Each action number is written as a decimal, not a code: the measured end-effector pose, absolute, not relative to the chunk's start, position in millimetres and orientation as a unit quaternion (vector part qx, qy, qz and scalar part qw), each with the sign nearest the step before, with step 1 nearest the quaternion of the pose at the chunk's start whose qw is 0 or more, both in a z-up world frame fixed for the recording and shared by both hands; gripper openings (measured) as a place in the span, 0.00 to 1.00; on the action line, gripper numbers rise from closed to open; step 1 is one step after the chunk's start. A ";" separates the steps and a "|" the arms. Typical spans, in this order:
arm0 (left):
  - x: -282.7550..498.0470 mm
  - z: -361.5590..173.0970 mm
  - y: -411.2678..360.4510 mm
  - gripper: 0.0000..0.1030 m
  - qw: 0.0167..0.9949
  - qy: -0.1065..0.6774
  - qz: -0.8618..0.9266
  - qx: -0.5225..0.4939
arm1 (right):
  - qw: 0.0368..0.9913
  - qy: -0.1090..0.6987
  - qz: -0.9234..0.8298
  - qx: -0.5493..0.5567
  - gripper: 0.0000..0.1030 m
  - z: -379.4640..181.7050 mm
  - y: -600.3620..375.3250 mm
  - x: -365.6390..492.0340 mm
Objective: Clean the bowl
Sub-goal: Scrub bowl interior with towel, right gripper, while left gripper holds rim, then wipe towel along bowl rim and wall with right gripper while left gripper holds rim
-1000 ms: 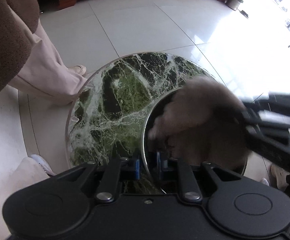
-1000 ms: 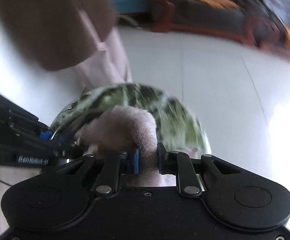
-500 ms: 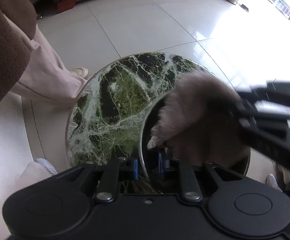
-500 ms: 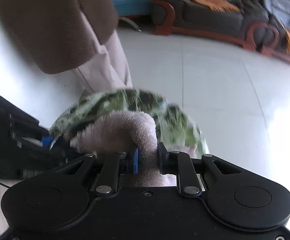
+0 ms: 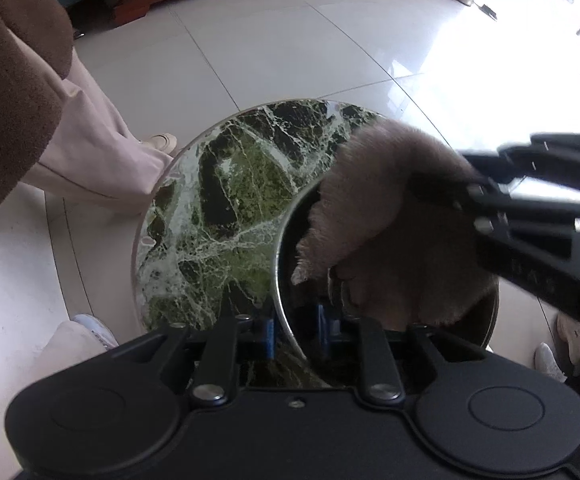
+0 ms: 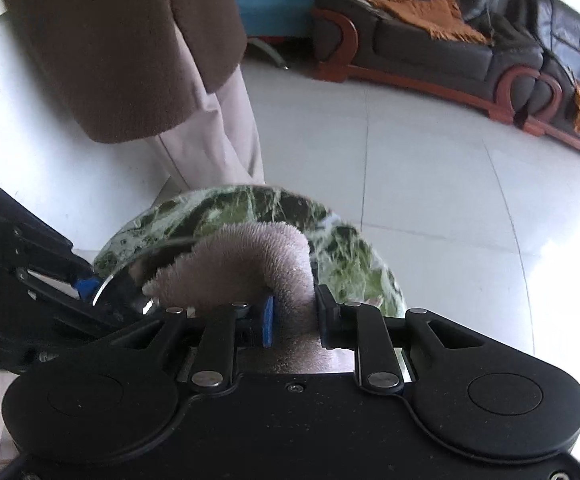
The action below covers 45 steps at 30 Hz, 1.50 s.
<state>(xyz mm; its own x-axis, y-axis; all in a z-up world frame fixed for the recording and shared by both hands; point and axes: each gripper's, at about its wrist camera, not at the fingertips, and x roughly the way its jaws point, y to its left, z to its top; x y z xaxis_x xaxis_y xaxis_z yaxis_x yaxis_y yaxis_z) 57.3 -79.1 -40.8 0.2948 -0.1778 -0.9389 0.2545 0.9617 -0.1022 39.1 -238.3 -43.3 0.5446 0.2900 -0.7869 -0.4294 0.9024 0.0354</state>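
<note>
**One bowl, one cloth, two grippers on a round marble table**

One pale tiled floor (image 5: 274, 48) fills the upper half of both views. One dark sofa (image 6: 469, 40) with red-brown wooden trim runs across the upper right of the right wrist view, with two orange fringed throws on it. One person stands by in a brown coat (image 5: 6, 92) and light trousers (image 5: 102, 156), at the upper left of each view.

One round table (image 5: 218, 216) of green and black marble with white veins sits at the centre of the left wrist view. One shiny metal bowl (image 5: 290, 216) stands on it, in the lower right of that view, its rim running down to the bottom centre.

One fluffy grey-pink cloth (image 5: 373, 200) lies folded over into the bowl, covering most of its inside.

The right gripper (image 6: 293, 316) has its two fingers nearly together, pinched on a fold of the cloth at the bottom centre of its own view. It enters the left wrist view from the right edge.

The left gripper (image 5: 294, 332) holds its two fingers a narrow gap apart, one on each side of the bowl's near rim, clamping it. Its dark body also shows at the left edge of the right wrist view.
</note>
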 end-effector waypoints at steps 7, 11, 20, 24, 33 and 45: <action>57.1 -40.9 -81.4 0.18 0.800 0.579 -0.149 0.050 | 0.859 0.448 0.208 -0.133 0.20 -46.4 -230.7 10.1; 58.1 -39.6 -83.6 0.18 0.795 0.579 -0.164 0.071 | 0.849 0.411 0.236 -0.233 0.20 -38.7 -207.3 17.1; 57.0 -41.0 -84.8 0.18 0.800 0.575 -0.159 0.060 | 0.837 0.426 0.266 -0.218 0.20 -47.3 -202.6 53.4; 54.1 -40.5 -81.6 0.18 0.805 0.573 -0.148 0.036 | 0.854 0.464 0.225 -0.069 0.19 -50.8 -242.7 51.4; 50.8 -36.9 -80.6 0.18 0.821 0.557 -0.123 0.011 | 0.829 0.490 0.121 0.241 0.26 -81.6 -291.9 -4.2; 65.7 -30.2 -73.9 0.09 0.812 0.567 -0.139 -0.012 | 0.855 0.484 0.152 0.108 0.21 -64.0 -279.4 10.4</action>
<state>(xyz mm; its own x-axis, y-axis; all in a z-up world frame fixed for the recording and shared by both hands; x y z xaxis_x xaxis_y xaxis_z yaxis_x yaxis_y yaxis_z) 65.7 -73.9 -30.2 0.3184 -0.2388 -0.9174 0.2122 0.9611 -0.1766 10.4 -279.4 -64.0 0.4850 0.3650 -0.7947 -0.1559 0.9303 0.3321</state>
